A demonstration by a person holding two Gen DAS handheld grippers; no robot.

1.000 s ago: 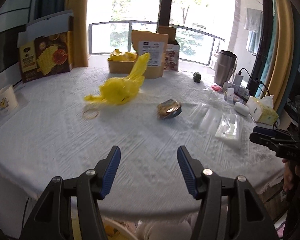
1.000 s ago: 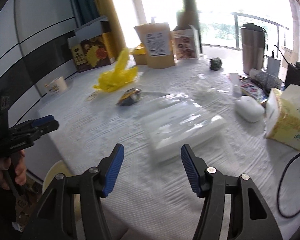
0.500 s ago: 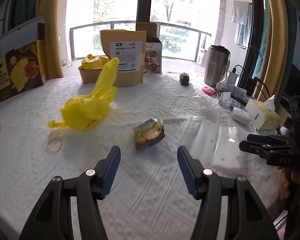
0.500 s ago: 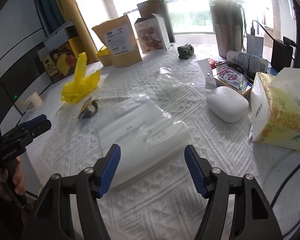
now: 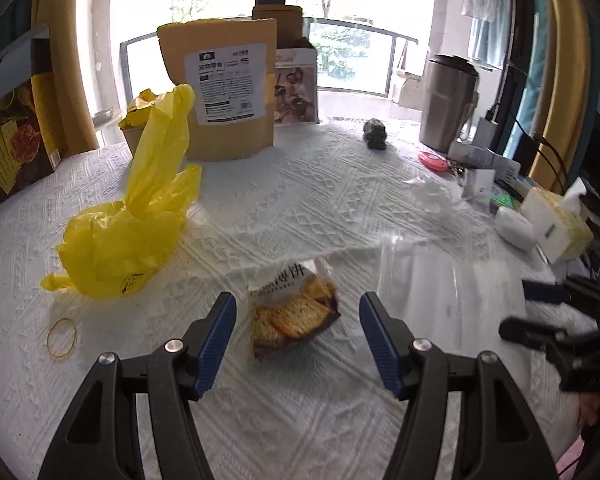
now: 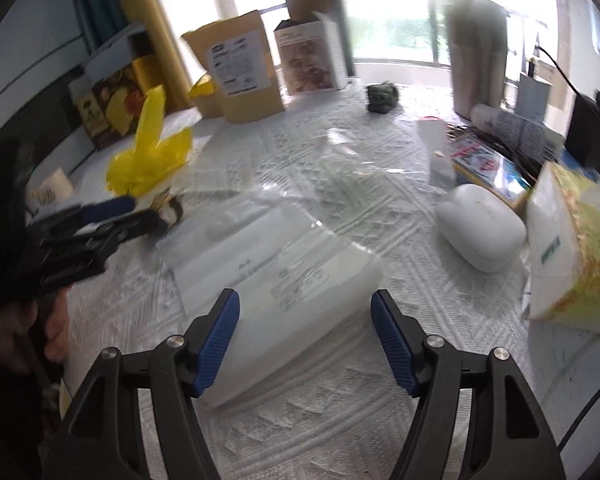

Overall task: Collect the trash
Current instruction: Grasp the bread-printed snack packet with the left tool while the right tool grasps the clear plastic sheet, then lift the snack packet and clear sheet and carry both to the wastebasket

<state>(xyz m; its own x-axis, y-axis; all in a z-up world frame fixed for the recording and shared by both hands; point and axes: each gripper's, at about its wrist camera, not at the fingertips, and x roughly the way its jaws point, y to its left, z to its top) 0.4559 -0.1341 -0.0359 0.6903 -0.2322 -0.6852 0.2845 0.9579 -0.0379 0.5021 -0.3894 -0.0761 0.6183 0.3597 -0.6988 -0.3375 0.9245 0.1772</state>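
A torn snack packet with biscuits printed on it lies on the white tablecloth. It lies between the fingers of my left gripper, untouched, as those jaws are opening. A crumpled yellow plastic bag and a rubber band lie to its left. My right gripper hovers over the near end of a clear flat plastic bag. Its jaws are closing and the pads do not press on the bag. Each view also shows the other gripper: the right gripper, and the left gripper in a hand.
A brown paper pouch, a printed carton and a cracker box stand at the back. A steel tumbler, a tissue box, a white case and cables crowd the right side. A dark green lump lies mid-back.
My left gripper has moved forward over the table until the snack packet lies between its fingers. My right gripper has come closer to the clear bag.
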